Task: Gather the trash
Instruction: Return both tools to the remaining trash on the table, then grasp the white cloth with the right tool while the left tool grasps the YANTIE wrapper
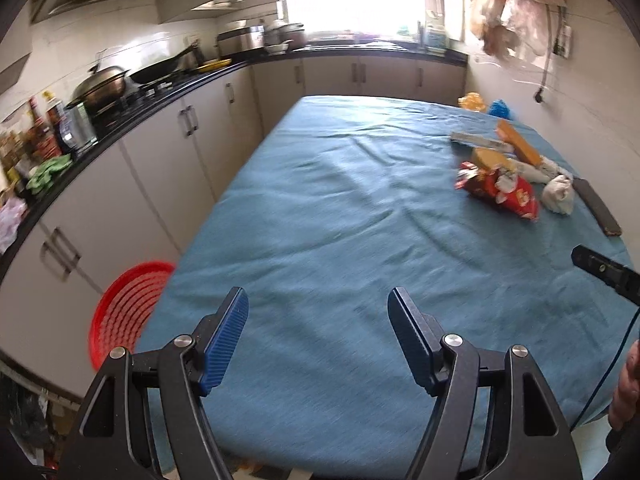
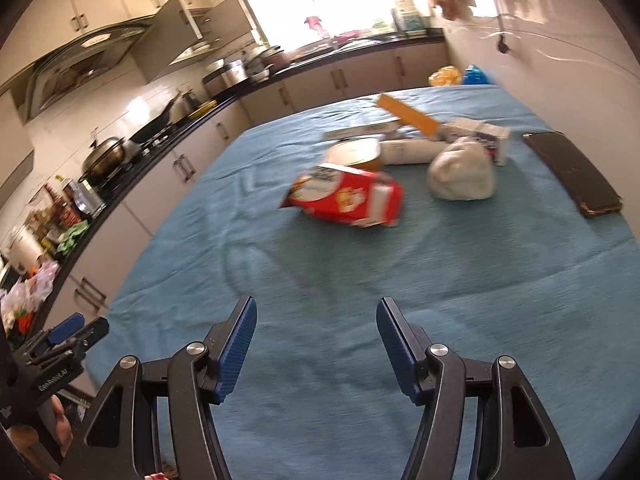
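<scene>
A pile of trash lies on the blue-clothed table (image 2: 440, 280): a red snack packet (image 2: 348, 196), a round tin (image 2: 354, 152), a crumpled white wad (image 2: 460, 176), an orange box (image 2: 408, 114), a white tube (image 2: 412, 151) and a small carton (image 2: 480, 136). The pile shows in the left wrist view at the right, with the red packet (image 1: 500, 194) and white wad (image 1: 558, 194). My left gripper (image 1: 318, 300) is open and empty above the near table. My right gripper (image 2: 316, 308) is open and empty, short of the red packet. A red basket (image 1: 124, 312) stands on the floor left of the table.
A dark flat phone-like slab (image 2: 572, 172) lies at the table's right edge. Kitchen counter with pans and bottles (image 1: 100, 92) runs along the left. Cabinets (image 1: 360, 72) and a window are at the far end. Orange and blue bags (image 2: 460, 76) sit beyond the table.
</scene>
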`<state>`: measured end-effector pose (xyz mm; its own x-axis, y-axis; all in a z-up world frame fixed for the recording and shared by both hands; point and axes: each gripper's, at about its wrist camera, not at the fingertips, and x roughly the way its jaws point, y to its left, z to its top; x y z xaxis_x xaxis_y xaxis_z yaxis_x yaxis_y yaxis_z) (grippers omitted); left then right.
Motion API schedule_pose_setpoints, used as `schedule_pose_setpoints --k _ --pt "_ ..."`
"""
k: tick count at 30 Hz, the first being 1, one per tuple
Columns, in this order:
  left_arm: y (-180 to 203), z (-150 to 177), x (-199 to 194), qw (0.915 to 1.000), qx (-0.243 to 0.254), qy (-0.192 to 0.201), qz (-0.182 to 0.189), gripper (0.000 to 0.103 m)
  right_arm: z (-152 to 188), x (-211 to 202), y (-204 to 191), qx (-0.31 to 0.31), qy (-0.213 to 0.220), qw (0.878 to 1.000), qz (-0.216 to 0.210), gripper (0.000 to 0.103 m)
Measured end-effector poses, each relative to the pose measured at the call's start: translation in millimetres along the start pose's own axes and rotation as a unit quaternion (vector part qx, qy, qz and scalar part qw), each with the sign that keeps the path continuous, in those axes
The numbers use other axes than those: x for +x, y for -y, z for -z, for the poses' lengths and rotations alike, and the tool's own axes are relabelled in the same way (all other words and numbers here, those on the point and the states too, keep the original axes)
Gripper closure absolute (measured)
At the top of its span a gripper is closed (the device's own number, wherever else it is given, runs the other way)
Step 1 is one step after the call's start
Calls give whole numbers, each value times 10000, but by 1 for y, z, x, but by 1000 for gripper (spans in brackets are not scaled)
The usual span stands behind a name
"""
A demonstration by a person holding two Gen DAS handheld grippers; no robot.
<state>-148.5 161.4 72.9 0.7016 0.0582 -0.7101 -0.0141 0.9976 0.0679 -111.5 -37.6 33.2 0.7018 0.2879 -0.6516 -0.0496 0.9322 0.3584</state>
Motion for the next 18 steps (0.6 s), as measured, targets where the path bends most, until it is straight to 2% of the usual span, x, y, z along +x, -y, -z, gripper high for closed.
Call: schedule_pose_setpoints --k 8,12,18 --pt "51 -56 28 9973 376 136 617 32 -24 1 55 311 39 9987 397 36" --pt "78 -81 56 9930 381 -105 1118 32 -39 8 83 537 13 9974 472 36" --pt "105 -103 99 9826 -26 -545 1778 28 -63 24 107 815 -13 9960 362 36"
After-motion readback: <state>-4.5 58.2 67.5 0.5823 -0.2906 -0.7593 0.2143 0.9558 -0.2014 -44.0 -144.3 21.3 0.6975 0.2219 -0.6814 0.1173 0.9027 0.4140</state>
